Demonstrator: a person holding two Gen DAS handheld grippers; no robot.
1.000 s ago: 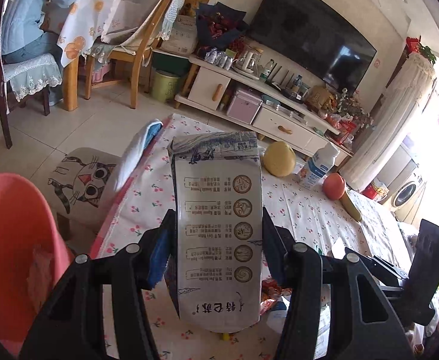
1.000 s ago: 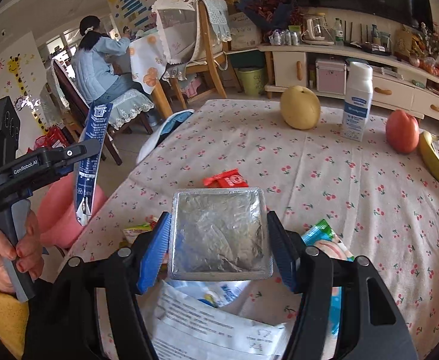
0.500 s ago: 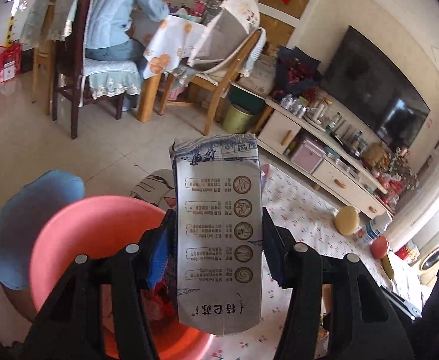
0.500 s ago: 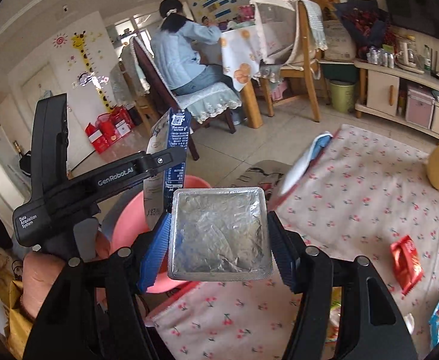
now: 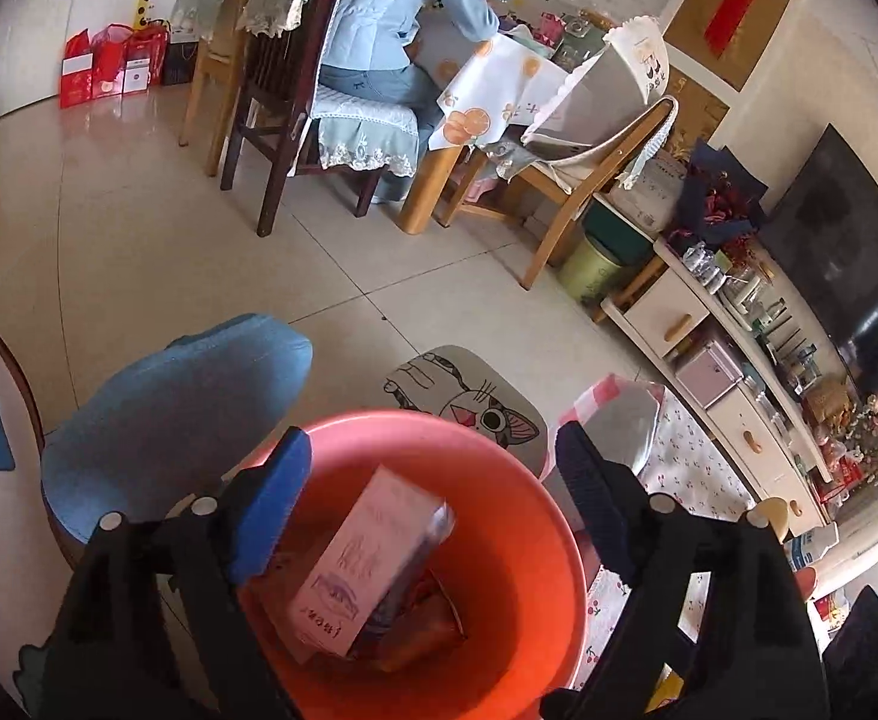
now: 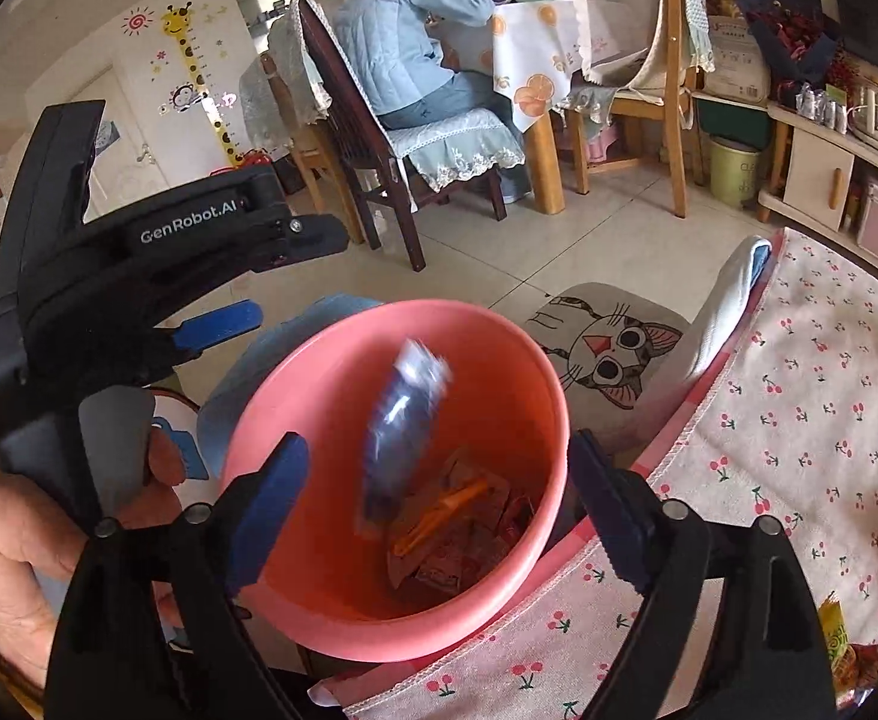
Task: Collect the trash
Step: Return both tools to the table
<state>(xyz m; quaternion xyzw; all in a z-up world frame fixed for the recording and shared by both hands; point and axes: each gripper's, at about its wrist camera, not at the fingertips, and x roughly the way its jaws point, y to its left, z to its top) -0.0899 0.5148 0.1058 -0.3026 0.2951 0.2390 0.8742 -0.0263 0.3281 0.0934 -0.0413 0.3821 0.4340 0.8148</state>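
A pink bucket [image 5: 415,420] [image 6: 415,306] stands on the floor by the table's corner, under both grippers. My left gripper [image 5: 427,456] [image 6: 289,276] hangs over it, its jaws opening with nothing pressed between the pads. A pale milk carton [image 5: 367,564] lies tilted inside the bucket below it. My right gripper [image 6: 439,450] is also above the rim, jaws opening and empty. In the right wrist view a blurred blue-grey piece [image 6: 406,414] is dropping into the bucket onto orange and red wrappers [image 6: 457,522].
The table with the cherry cloth [image 6: 799,396] lies right of the bucket, with wrappers at its right edge. A cat-face stool [image 6: 607,348] and a blue stool [image 5: 181,396] flank the bucket. A person [image 6: 403,48] sits at a far dining table. A hand [image 6: 13,552] holds the left gripper.
Both grippers swung left from the table to above the bucket. The left let go of the milk carton and the right let go of the foil tray; both sets of jaws stand apart.
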